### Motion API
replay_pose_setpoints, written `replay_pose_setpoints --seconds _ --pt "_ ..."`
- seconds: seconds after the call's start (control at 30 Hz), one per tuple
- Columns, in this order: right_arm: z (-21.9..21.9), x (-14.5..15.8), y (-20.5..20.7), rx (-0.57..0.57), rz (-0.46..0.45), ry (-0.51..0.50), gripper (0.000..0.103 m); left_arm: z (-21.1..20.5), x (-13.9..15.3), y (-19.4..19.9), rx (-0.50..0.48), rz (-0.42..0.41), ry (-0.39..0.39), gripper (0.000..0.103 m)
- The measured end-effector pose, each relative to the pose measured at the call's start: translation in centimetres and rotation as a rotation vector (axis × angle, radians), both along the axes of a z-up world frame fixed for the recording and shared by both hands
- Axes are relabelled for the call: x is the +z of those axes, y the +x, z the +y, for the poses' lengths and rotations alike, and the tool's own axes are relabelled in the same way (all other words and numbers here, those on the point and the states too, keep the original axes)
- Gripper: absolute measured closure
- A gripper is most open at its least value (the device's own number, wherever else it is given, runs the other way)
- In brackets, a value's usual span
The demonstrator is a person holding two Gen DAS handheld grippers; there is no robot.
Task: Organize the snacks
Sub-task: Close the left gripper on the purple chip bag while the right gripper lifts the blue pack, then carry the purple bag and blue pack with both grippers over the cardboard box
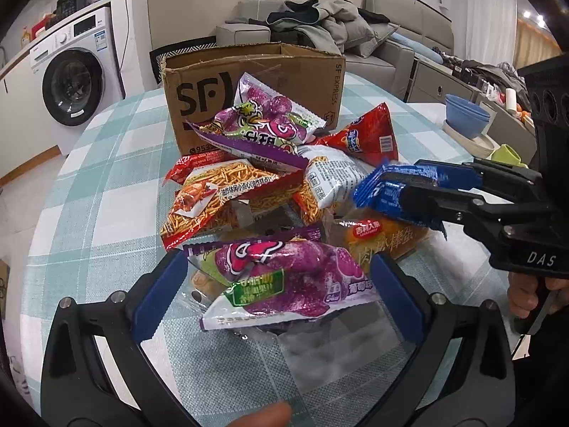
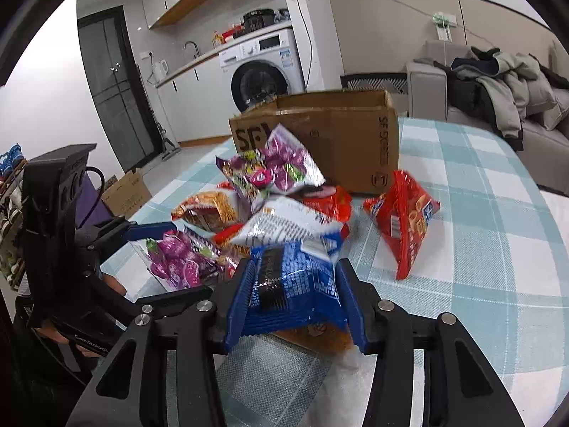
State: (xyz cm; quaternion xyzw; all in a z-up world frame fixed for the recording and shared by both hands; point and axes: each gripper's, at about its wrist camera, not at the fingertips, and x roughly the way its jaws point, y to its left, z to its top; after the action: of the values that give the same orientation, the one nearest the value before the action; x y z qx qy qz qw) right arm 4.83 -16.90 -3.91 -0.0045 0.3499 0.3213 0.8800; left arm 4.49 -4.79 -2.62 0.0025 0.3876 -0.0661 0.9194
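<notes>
A pile of snack bags lies on the checked table in front of an open cardboard box. My left gripper is open, and its blue pads straddle a purple candy bag without pressing on it. My right gripper is shut on a blue packet at the pile's right side. A second purple bag tops the pile, above an orange noodle-snack bag and a white packet. A red bag stands apart to the right.
An orange bread pack lies under the blue packet. Blue bowls and a green cup sit at the table's far right edge. A small box stands on the floor, with a washing machine and a sofa beyond.
</notes>
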Motion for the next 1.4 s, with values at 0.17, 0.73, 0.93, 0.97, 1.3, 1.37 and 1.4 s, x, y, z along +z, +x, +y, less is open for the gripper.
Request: replay_pose_setpoints --seconds 0.17,0.73,0.93,0.97,1.3,1.37,1.4 --pt "0.5 -0.6 0.1 0.004 0.007 -0.011 0.054 0.6 -0.3 0.0 -0.014 0.005 -0.044 0.017" --pt "0.4 -0.1 -0.3 -0.005 -0.037 0.000 0.057 2.7 0.2 -2.0 -0.005 -0.062 -0.135 0.046" --pt "-0.1 0.7 -1.0 -0.004 -0.061 0.024 0.057 3.0 0.9 -3.5 -0.009 -0.105 -0.143 0.047" --pt "-0.1 0.9 -1.1 -0.004 -0.065 0.025 0.057 3.0 1.1 -3.8 -0.012 -0.115 -0.145 0.047" --pt "-1.0 2.8 -2.0 -0.025 -0.113 0.054 0.057 3.5 3.2 -6.2 -0.011 -0.179 -0.169 0.047" --pt "-1.3 3.1 -2.0 -0.032 -0.122 0.058 0.057 3.7 3.8 -6.7 -0.009 -0.194 -0.172 0.047" --pt "-1.5 3.5 -2.0 -0.036 -0.129 0.063 0.057 3.7 4.1 -6.8 -0.007 -0.199 -0.175 0.047"
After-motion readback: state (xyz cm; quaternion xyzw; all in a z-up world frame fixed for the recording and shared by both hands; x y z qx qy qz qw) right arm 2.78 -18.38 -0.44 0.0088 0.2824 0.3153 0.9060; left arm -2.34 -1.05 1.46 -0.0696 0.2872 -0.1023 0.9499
